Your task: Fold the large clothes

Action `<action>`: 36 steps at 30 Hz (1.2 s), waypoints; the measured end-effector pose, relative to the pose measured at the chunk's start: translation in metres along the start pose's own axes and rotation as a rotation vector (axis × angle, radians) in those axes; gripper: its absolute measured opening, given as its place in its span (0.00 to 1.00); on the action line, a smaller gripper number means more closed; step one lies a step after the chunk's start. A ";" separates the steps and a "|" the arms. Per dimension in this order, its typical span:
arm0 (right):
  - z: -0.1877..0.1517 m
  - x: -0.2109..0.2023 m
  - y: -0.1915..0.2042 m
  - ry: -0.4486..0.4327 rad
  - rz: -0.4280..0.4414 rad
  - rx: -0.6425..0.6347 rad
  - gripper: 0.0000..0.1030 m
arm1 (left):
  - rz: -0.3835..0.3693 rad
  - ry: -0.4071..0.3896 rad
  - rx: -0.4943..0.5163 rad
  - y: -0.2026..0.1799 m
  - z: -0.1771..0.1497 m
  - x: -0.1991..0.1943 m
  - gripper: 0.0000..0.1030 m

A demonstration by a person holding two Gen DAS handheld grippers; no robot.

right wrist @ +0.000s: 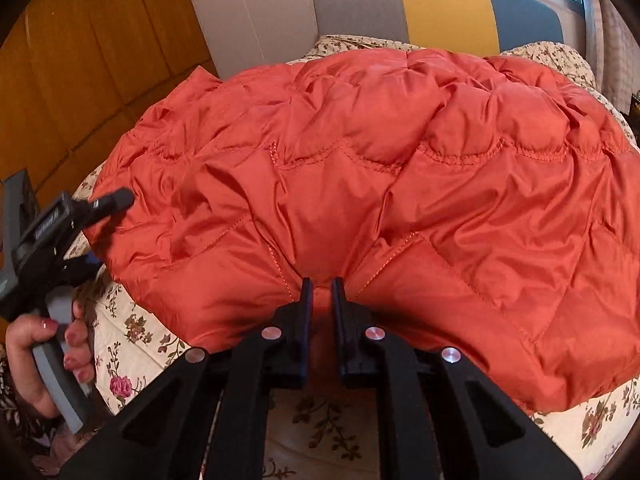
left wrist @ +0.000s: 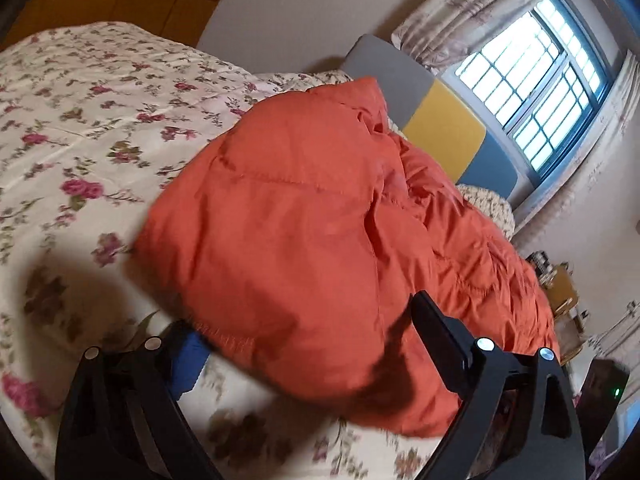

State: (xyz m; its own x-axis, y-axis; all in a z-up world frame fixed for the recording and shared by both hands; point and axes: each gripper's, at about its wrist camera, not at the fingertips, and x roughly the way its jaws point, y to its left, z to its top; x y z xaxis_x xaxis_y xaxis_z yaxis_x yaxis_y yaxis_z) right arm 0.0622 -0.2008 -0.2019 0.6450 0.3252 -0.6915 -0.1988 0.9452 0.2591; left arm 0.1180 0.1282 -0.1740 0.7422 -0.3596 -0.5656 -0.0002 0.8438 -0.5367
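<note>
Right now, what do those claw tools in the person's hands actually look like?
Both are matte black plastic. The right claw has two flat fingers on slotted arms studded with round silver bolts. The left claw looks the same, with a blue pad inside one finger. Its grey handle sits in a hand with red-painted nails.

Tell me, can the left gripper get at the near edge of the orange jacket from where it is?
Probably yes. The left gripper is open, its jaws already either side of the orange jacket's near edge on the floral bedspread, with nothing between. The right gripper pinches another part.
</note>
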 end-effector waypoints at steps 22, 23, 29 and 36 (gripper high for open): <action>-0.007 -0.009 -0.007 -0.031 0.027 0.034 0.10 | -0.189 -0.252 0.107 -0.081 0.033 -0.049 0.28; -0.006 -0.012 -0.010 -0.031 0.038 0.047 0.18 | -0.194 -0.262 0.148 -0.091 0.032 -0.052 0.28; 0.000 -0.066 -0.041 -0.165 -0.075 0.091 0.44 | -0.202 -0.303 0.291 -0.126 0.033 -0.063 0.28; -0.021 -0.106 -0.111 -0.171 -0.425 0.248 0.45 | -0.215 -0.320 0.379 -0.159 0.023 -0.066 0.28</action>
State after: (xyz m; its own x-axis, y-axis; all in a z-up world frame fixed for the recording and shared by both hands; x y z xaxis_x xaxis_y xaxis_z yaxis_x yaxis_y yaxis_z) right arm 0.0011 -0.3394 -0.1715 0.7462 -0.1151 -0.6557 0.2745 0.9505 0.1456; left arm 0.0846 0.0275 -0.0369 0.8658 -0.4506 -0.2175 0.3719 0.8704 -0.3227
